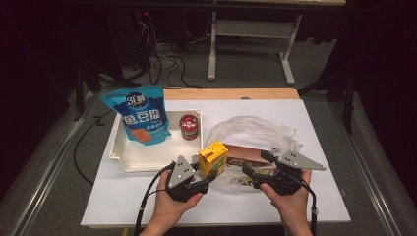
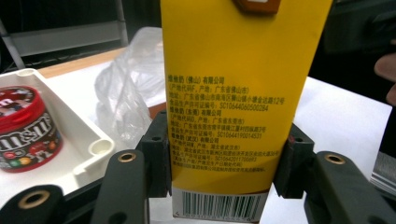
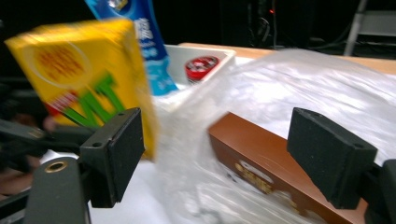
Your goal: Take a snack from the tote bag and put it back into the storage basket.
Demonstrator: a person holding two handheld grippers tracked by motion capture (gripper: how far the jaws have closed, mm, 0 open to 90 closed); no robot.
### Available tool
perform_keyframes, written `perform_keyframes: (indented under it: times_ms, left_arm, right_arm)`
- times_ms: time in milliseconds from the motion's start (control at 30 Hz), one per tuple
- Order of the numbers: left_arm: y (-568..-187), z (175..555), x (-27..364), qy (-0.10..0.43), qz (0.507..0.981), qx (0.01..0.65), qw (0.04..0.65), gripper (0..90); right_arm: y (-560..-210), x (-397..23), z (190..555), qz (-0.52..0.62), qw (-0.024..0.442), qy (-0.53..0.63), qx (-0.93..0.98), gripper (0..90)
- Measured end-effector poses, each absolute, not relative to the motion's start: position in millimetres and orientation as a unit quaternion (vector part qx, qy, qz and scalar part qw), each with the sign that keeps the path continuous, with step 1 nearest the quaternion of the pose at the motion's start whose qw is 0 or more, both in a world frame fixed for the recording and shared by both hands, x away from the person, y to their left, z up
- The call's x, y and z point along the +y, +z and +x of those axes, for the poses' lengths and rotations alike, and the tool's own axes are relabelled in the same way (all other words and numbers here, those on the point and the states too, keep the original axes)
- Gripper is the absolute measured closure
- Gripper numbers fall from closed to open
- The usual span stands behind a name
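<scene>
the yellow drink carton [image 2: 233,93] is pinched upright between the pads of the left gripper [image 1: 204,177], near the front edge of the white table [image 1: 123,196], just right of the white tray [image 1: 147,160] that carries the blue snack pouch [image 1: 140,115] and the red candy tub [image 1: 189,127]. the right gripper [image 3: 217,154] is held with its jaws spread and nothing pressed between them, aimed at the brown box [image 3: 271,168] lying in the clear plastic bag [image 1: 255,128].

the carton is gripped low, close to its barcode end, so it could be tipped or let slip if the hand is swung quickly. the bag film may be caught by a pad of the right gripper instead of the box, and the box dragged rather than lifted. the right gripper view is blurred, so it is probably, not certainly, clear of the film. the carton, close beside the bag, could also be knocked by the right gripper.
</scene>
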State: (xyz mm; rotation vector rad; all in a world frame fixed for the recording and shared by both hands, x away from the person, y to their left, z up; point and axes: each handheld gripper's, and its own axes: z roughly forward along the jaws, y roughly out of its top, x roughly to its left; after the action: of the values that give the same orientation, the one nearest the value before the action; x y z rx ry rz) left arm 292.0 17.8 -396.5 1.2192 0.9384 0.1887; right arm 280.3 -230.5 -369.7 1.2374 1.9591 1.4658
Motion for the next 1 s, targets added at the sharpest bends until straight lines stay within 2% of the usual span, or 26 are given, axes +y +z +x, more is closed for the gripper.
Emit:
perform_keyframes:
  times_ms: [567,1000]
  left_arm:
    - [-380.3,310.8,59.2,0.11,0.506,0.44,0.734,50.4]
    - [-398.2,333.8,84.2,0.133,0.484,0.476,0.723,50.3]
  right_arm:
    - [-391.4,-251.4,292.4,0.47,0.201,0.491,0.705,21.7]
    - [-396.6,-252.2,294.0,0.473,0.199,0.485,0.708,22.7]
